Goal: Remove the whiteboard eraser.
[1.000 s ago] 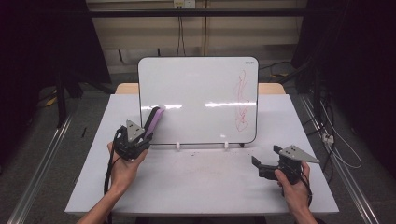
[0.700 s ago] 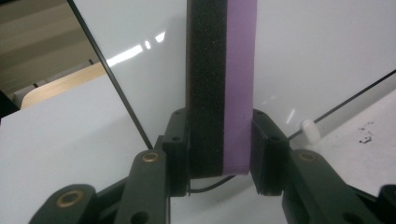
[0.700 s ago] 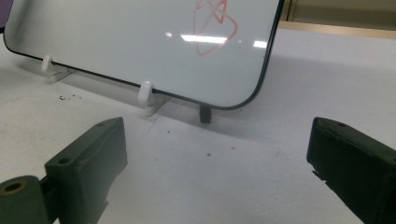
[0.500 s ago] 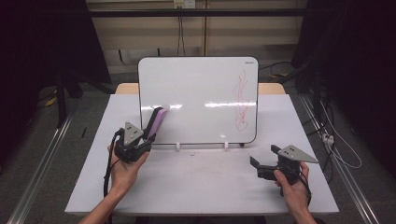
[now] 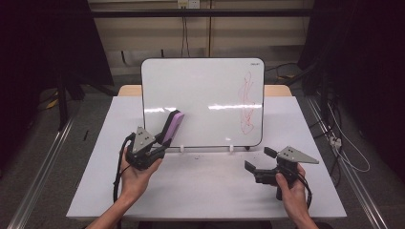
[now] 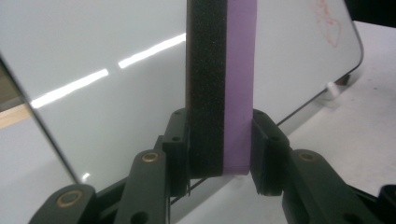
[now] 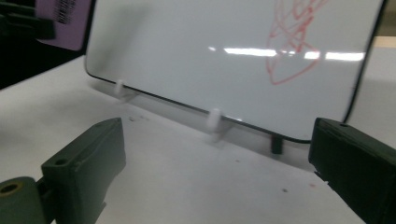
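Up near the left half of the tabletop, the person's left hand holds the left claw raised and angled toward the whiteboard, its jaws clamped on the lower end of a whiteboard eraser. In the left gripper view the eraser stands upright between the two black jaws, a black felt layer on one side and a purple body on the other, with the board's white face just behind it. From the high view the eraser's upper end lies against or just in front of the board's lower left area; whether it touches cannot be told. The right hand rests low near the tabletop's front right corner, holding the right claw level and pointed toward the board, jaws spread wide with nothing between them. The right gripper view shows those jaws apart over bare white surface. The whiteboard stands upright across the middle of the tabletop toward its far edge, propped on small white feet, with a red scribble down its right side and strip-light reflections across its face. The tabletop is white with faint specks. Behind it are a pale wall, hanging cables, dark surroundings and a grey floor.
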Motion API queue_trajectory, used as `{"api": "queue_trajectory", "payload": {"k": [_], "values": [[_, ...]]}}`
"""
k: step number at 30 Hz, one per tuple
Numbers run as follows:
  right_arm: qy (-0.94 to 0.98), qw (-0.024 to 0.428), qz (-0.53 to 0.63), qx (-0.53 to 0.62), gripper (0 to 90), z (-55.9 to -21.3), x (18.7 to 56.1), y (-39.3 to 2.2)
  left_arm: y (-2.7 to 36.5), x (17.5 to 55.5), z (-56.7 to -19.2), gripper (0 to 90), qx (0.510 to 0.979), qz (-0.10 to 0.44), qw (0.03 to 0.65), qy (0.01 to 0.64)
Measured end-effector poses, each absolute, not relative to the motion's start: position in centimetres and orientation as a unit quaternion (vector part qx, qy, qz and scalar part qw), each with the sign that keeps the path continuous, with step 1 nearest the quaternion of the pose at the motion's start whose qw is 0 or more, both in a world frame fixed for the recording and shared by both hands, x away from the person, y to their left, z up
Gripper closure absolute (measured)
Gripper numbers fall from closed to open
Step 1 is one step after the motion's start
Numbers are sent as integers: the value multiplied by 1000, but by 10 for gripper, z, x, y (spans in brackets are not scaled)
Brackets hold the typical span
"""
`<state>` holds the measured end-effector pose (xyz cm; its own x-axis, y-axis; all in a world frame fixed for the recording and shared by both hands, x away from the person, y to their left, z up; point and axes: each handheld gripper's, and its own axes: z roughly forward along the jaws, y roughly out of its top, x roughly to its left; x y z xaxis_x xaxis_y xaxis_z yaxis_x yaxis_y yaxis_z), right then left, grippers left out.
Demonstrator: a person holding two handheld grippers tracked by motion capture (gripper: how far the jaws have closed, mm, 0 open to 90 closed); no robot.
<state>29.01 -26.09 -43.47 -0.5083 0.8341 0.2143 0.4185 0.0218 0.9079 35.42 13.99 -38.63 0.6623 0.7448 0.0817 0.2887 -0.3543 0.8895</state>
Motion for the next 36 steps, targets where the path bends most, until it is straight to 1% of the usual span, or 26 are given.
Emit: {"api": "queue_trajectory", "payload": {"k": [7, 10, 15, 22, 25, 31, 36], "values": [[697, 168, 544, 436, 24, -429, 293, -245, 122, 353, -383, 638, 788, 228, 477, 316], [695, 147, 568, 416, 20, -425, 296, -239, 115, 353, -380, 638, 785, 221, 487, 312], [677, 148, 591, 412, 38, -416, 303, -229, 105, 351, -376, 638, 781, 210, 505, 304], [653, 147, 631, 392, 94, -411, 310, -212, 94, 348, -374, 638, 779, 194, 520, 292], [648, 144, 641, 385, 132, -411, 312, -206, 89, 348, -374, 638, 775, 182, 529, 294], [639, 147, 657, 372, 153, -404, 322, -194, 79, 347, -374, 638, 775, 172, 538, 285], [614, 150, 676, 379, 151, -401, 331, -187, 69, 347, -376, 638, 776, 167, 541, 279]]}}
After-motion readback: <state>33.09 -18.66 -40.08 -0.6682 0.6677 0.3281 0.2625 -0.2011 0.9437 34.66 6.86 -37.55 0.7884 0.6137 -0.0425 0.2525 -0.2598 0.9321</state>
